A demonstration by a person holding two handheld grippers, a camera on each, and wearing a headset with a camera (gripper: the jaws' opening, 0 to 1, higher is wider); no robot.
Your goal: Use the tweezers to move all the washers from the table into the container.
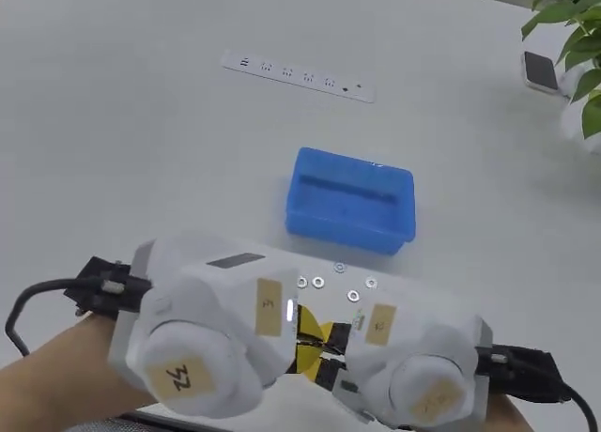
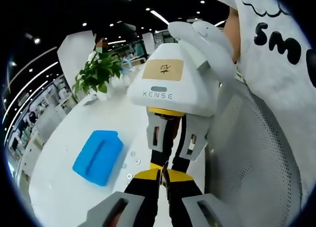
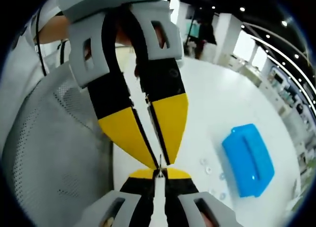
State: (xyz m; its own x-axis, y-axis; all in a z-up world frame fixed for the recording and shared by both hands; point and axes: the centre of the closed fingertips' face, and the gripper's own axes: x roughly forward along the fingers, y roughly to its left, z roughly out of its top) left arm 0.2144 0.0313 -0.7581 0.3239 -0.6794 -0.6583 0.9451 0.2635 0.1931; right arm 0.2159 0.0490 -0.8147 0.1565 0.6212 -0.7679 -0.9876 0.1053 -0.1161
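Observation:
Several small metal washers (image 1: 318,283) lie on the white table just in front of the blue container (image 1: 349,200), which also appears in the left gripper view (image 2: 98,157) and the right gripper view (image 3: 248,160). My two grippers meet tip to tip near the table's front edge. The left gripper (image 1: 305,343) and the right gripper (image 1: 331,345) both have their yellow-tipped jaws pressed together. A thin metal pair of tweezers (image 3: 159,164) runs between the two sets of jaws, so the right gripper (image 3: 159,176) and the left gripper (image 2: 164,175) are each shut on it.
A white power strip (image 1: 299,75) lies at the back of the table. A potted plant (image 1: 573,38) and a small dark-faced device (image 1: 542,70) sit at the far right. A mesh chair back (image 2: 247,153) is close behind the grippers.

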